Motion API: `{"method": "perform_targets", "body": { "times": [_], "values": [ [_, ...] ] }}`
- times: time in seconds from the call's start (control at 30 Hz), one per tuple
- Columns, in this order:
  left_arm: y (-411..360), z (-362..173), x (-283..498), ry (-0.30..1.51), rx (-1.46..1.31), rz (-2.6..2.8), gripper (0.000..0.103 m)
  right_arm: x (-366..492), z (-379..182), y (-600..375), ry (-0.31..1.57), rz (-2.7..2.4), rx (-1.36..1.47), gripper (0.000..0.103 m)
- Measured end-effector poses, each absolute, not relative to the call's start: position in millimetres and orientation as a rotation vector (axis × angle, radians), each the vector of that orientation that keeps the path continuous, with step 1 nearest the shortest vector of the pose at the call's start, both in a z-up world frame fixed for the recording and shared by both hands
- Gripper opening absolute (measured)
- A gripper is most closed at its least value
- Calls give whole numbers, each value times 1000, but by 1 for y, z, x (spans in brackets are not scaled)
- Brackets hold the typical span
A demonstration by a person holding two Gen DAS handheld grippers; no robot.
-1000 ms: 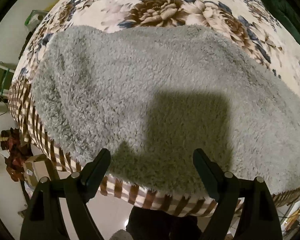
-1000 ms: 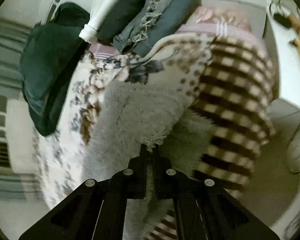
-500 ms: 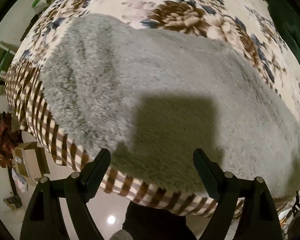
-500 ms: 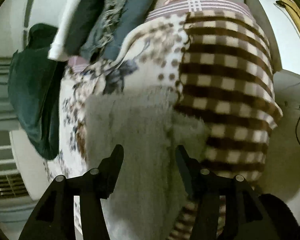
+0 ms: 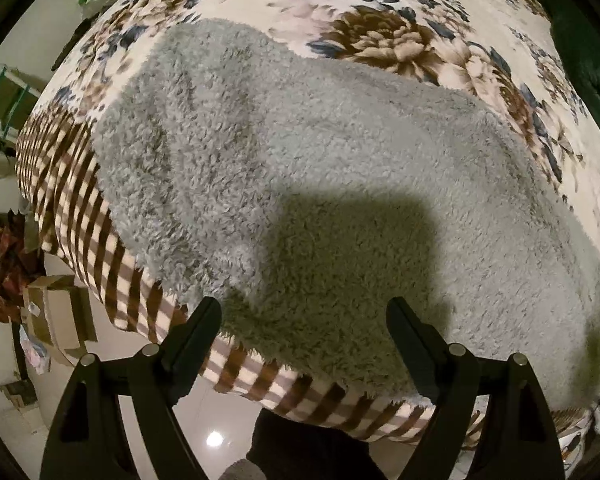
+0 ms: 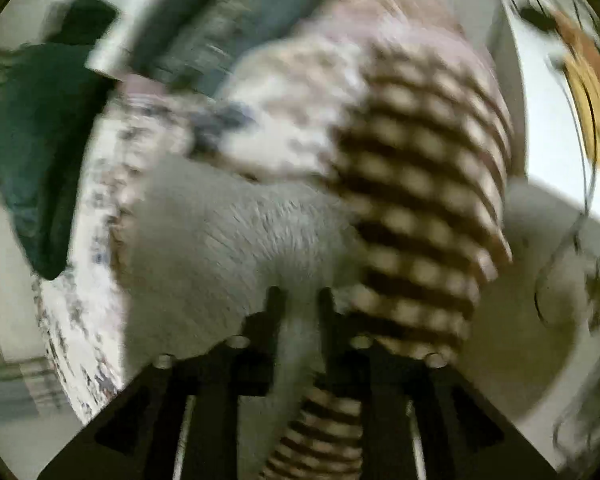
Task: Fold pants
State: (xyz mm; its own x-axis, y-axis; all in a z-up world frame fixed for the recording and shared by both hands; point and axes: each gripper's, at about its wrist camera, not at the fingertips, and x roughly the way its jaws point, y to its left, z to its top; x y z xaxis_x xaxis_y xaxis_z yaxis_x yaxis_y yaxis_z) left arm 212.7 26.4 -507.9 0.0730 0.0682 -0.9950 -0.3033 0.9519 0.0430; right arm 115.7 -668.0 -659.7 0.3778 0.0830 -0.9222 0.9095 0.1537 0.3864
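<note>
On a bed (image 5: 400,8) under a floral blanket, the fluffy grey pants (image 5: 340,168) lie along its near edge, soft, limp, best pinched at a hem, the left gripper (image 5: 304,316) hovering wide and empty, the right gripper (image 6: 300,300) just closing on a fold.

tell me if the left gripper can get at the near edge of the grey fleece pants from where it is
Probably yes. The left gripper hangs open right over the near edge of the grey fleece pants, which lie flat on the floral blanket, with nothing between the fingers and the fleece.
</note>
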Motion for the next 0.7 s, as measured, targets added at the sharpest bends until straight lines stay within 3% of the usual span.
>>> {"method": "perform_targets", "body": {
  "times": [0.13, 0.37, 0.6, 0.63, 0.67, 0.7],
  "values": [
    [38, -497, 200, 1441, -228, 313, 84, 111, -647, -644, 989, -692, 1286, 46],
    [91, -488, 179, 1368, -343, 488, 84, 150, -652, -540, 1171, -418, 1231, 46],
    [159, -519, 192, 1267, -565, 629, 84, 176, -688, -457, 1319, -293, 1243, 47],
    [169, -526, 193, 1246, -620, 636, 73, 178, -692, -451, 1329, -300, 1241, 46],
    [176, -530, 193, 1227, -666, 631, 54, 179, -695, -446, 1334, -311, 1238, 44],
    [183, -535, 193, 1211, -710, 628, 10, 181, -698, -441, 1326, -315, 1241, 23]
  ]
}}
